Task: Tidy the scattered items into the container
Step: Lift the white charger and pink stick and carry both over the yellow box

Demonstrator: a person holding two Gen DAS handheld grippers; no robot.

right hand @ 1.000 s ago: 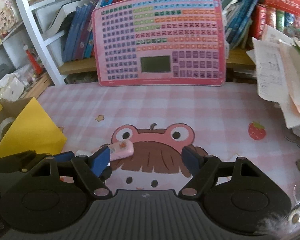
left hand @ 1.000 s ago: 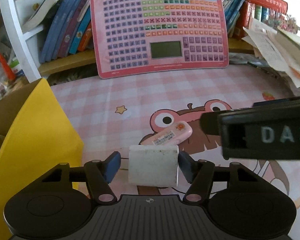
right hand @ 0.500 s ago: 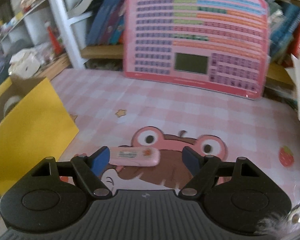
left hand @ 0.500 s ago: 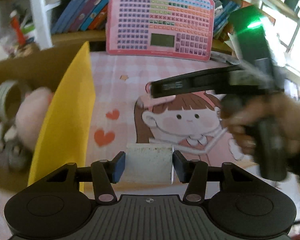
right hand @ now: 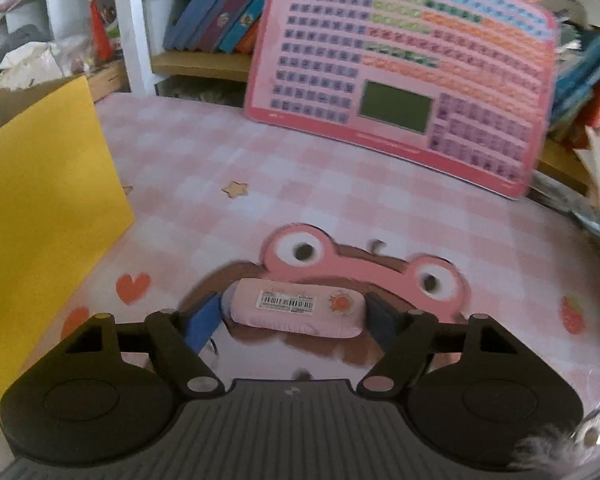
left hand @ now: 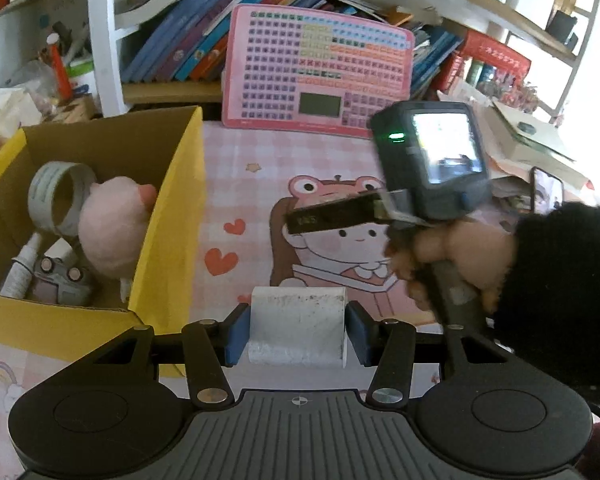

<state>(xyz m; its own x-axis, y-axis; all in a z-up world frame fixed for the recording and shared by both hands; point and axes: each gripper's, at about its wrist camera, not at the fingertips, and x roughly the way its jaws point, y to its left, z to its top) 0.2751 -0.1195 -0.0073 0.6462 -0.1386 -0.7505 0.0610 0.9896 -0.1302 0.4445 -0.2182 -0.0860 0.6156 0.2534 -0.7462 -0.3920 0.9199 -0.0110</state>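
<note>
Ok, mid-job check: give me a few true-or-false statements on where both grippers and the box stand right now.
1. The left gripper is holding a white block. True.
2. The yellow box has nothing in it. False: a tape roll, a pink plush toy and some small items lie inside.
3. The pink case lies between the fingers of the right gripper. True; its jaws have just been closing, and whether the pads press yet is unclear.
4. The pink case is already in the box. False: it is down at the pink mat.
5. The white block is in the box. False: it is over the mat beside the box.
</note>
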